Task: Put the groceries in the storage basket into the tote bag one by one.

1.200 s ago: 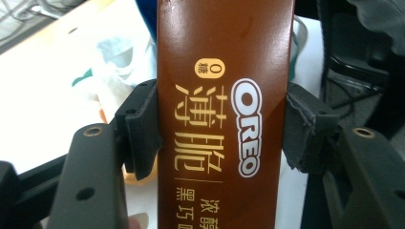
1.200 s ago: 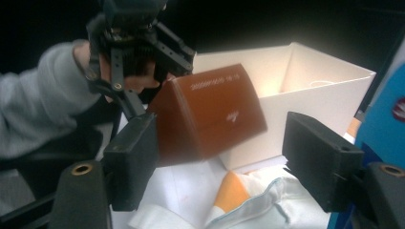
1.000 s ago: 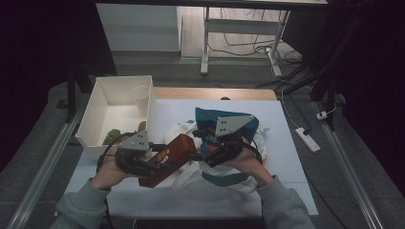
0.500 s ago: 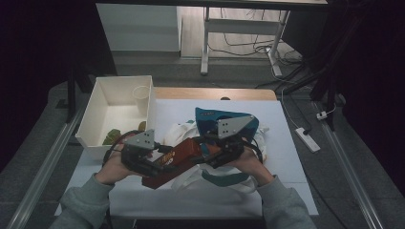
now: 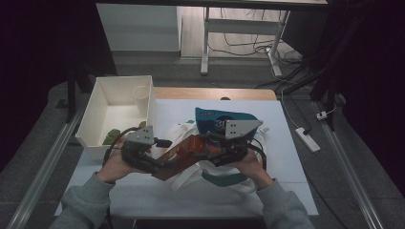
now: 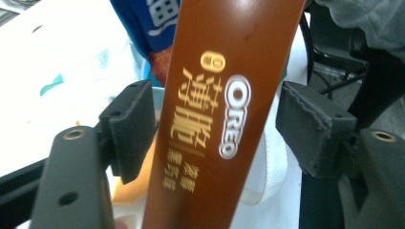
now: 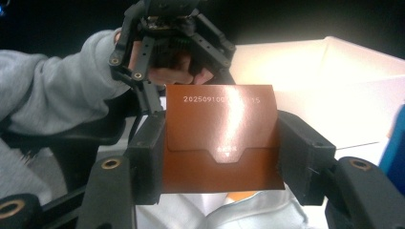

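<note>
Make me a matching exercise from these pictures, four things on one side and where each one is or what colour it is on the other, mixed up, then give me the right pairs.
Things:
1. Oreo box
2. paper cup
3. white bin
4. power strip

Descriptions:
A. on the floor, right of the table
B. brown, between the jaws of both grippers
C. at the table's left edge
D. standing inside the bin's far corner

Pairs: 1-B, 2-D, 3-C, 4-A
</note>
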A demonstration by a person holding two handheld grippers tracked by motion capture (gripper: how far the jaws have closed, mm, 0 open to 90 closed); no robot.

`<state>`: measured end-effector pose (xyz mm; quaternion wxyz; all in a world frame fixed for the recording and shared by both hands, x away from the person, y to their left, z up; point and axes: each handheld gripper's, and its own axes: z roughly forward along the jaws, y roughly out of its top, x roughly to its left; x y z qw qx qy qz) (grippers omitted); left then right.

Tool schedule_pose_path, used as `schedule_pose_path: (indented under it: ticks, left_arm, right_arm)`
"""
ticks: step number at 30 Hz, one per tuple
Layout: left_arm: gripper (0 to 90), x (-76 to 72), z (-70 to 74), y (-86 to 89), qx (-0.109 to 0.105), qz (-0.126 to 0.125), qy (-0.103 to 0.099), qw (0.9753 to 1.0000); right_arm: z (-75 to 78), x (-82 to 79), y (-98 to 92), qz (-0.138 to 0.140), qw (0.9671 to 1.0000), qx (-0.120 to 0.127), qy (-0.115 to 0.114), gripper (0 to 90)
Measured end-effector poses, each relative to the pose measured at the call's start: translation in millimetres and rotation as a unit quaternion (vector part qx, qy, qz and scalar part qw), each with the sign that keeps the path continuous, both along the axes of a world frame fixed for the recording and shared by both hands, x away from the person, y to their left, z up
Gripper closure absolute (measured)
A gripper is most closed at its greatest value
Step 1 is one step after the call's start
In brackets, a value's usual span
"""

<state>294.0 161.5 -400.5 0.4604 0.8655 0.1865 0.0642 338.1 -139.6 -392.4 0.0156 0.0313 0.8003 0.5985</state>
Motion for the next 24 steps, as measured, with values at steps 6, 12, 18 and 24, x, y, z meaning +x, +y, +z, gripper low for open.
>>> schedule_pose_path:
  ticks: [6,12,18,24]
  left_arm:
    - [25.4,-5.3,4.3,19.4,-0.027,0.022,-0.008,0.9993]
    - [26.0,-8.9,3.1,38.2,-0.042,0.049,-0.011,0.9978]
    - [26.2,-3.4,-4.4,44.1,-0.037,0.071,-0.002,0.9968]
    - [26.3,2.9,-8.4,43.5,-0.032,0.083,0.002,0.996]
  right_arm:
    - [8.8,-2.5,-10.6,-0.025,0.9986,0.046,-0.009,41.0]
    - [22.3,-5.9,-37.1,-0.052,0.9936,0.099,-0.02,41.1]
    - [33.8,-16.3,-76.1,-0.09,0.9892,0.108,-0.039,41.1]
    - [32.2,-26.0,-121.0,-0.137,0.9842,0.103,-0.044,41.0]
